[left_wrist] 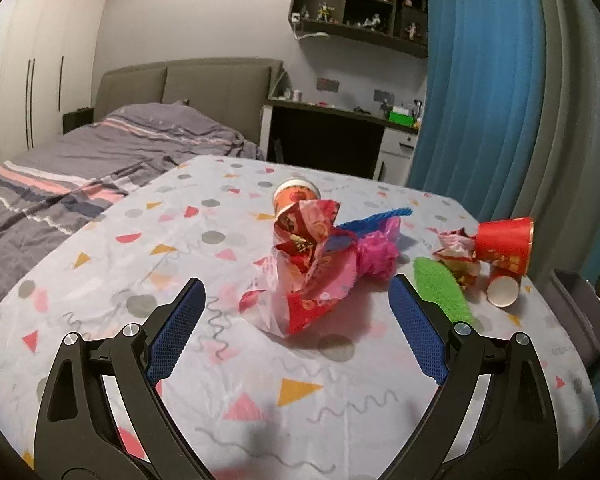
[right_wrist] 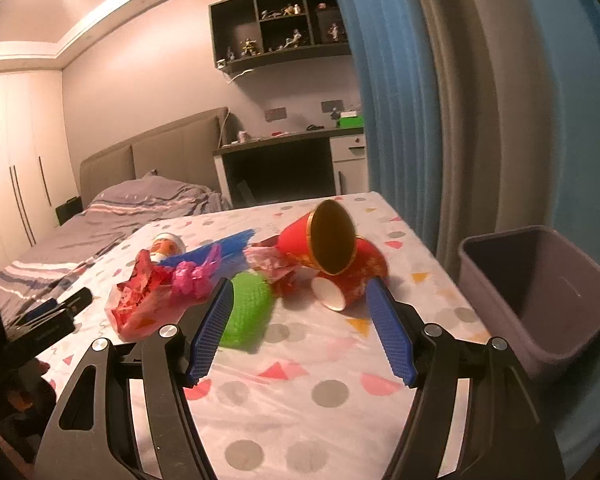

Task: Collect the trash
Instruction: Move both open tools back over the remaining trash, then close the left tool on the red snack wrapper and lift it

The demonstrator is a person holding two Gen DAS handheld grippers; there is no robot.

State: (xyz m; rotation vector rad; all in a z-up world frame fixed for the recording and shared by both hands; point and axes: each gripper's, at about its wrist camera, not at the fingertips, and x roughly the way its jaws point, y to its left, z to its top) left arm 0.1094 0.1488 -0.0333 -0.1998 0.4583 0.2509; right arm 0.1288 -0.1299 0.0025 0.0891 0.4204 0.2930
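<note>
- Left tongs (left_wrist: 294,312) gape wide, empty — the crumpled wrapper (left_wrist: 308,268) sits just ahead between the tips.
- Right tongs (right_wrist: 300,308) wide too, nothing held; paper cups (right_wrist: 336,260) lie just beyond, bin (right_wrist: 540,300) to their right.
- Advice: close low on the wrapper's bulk — thin edges may slip off the counter (left_wrist: 260,380).

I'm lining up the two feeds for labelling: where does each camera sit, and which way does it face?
Left wrist: on the left gripper, looking forward over the table at the crumpled red wrapper; its own open blue-padded fingers show.
Right wrist: on the right gripper, facing the red cups and green cloth, grey bin at right; its own open fingers show, and the left gripper at the left edge.
Shared: wrapper, cups, green cloth, bed, shelf.
</note>
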